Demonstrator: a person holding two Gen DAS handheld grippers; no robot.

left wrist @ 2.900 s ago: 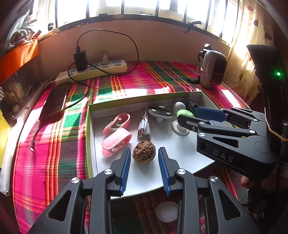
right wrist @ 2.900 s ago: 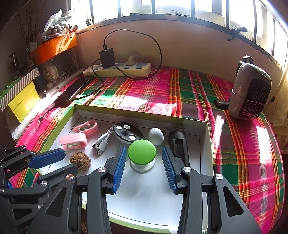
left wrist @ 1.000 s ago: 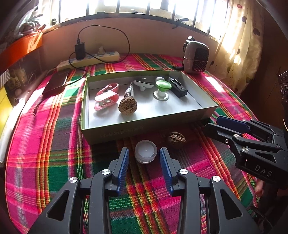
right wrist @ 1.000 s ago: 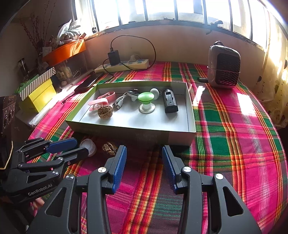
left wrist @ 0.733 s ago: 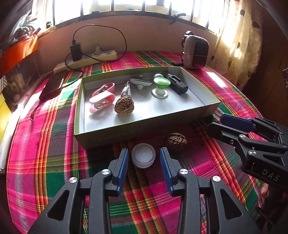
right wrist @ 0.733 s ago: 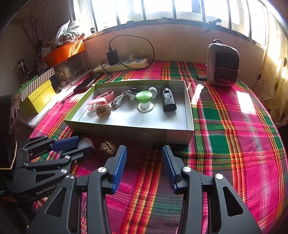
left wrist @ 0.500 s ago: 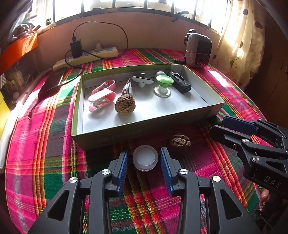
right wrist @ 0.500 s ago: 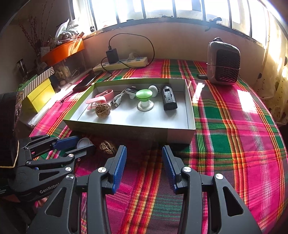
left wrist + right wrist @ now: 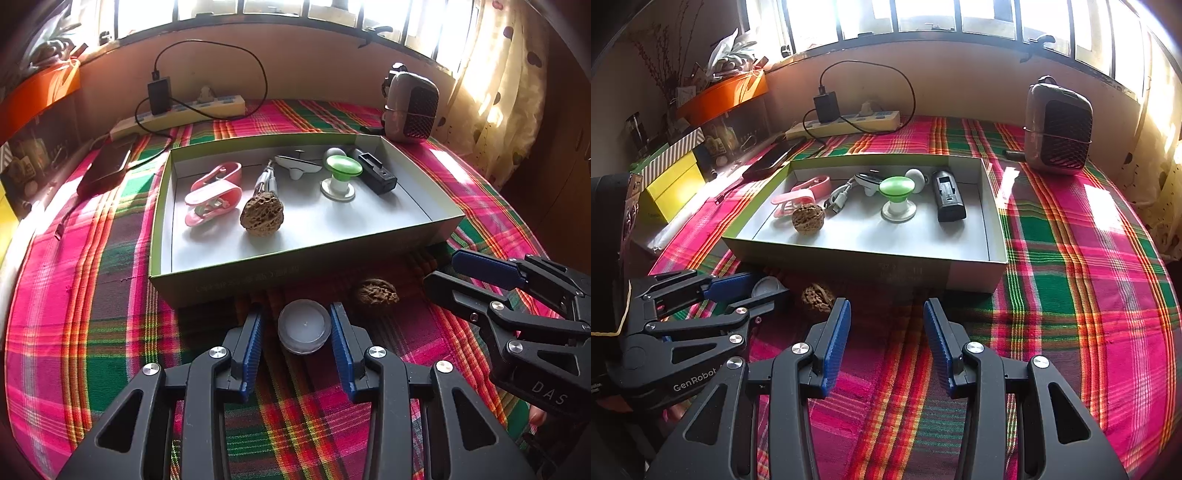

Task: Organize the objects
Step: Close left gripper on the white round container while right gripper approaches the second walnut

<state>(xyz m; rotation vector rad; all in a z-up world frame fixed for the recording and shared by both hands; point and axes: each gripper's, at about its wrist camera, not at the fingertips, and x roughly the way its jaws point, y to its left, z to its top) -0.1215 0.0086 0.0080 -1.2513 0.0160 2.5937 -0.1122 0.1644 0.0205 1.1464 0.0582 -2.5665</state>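
The tealight (image 9: pixel 304 326) lies on the plaid cloth just outside the box's (image 9: pixel 236 280) near wall, directly between the spread pads of the left gripper (image 9: pixel 295 332), neither visibly touching it. The right gripper (image 9: pixel 886 332), also open and empty, hovers over bare cloth, with the loose walnut (image 9: pixel 817 295) just off its left finger.

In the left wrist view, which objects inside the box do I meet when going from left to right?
pink clips → walnut → green knob → black battery-like block
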